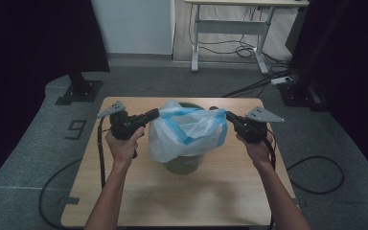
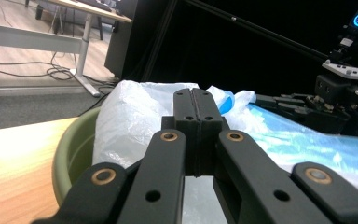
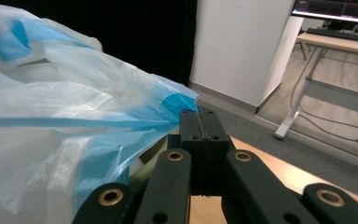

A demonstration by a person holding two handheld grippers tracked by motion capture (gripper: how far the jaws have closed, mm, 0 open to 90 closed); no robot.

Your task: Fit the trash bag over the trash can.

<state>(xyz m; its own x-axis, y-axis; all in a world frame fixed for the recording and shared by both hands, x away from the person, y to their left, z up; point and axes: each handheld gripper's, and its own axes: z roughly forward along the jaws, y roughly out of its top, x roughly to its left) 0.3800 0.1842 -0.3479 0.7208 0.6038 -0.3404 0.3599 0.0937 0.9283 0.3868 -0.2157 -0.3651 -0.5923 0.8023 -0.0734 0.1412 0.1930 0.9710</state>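
Note:
A white plastic bag with blue drawstring bands (image 1: 187,132) drapes over a green bin (image 1: 184,165) in the middle of the wooden table (image 1: 172,191). My left gripper (image 1: 157,113) is shut on the bag's left edge, and my right gripper (image 1: 222,114) is shut on its right edge; the bag mouth is stretched between them above the bin. In the left gripper view the jaws (image 2: 196,100) are pressed together on the white film (image 2: 135,116), with the bin rim (image 2: 72,149) below. In the right gripper view the jaws (image 3: 199,116) pinch the blue band (image 3: 179,102).
The table stands on grey carpet. A black stand base (image 1: 79,91) sits at the back left, another dark stand (image 1: 302,91) at the back right, and cables (image 1: 249,50) lie under a desk (image 1: 230,28) behind. Cables trail from both grippers off the table's sides.

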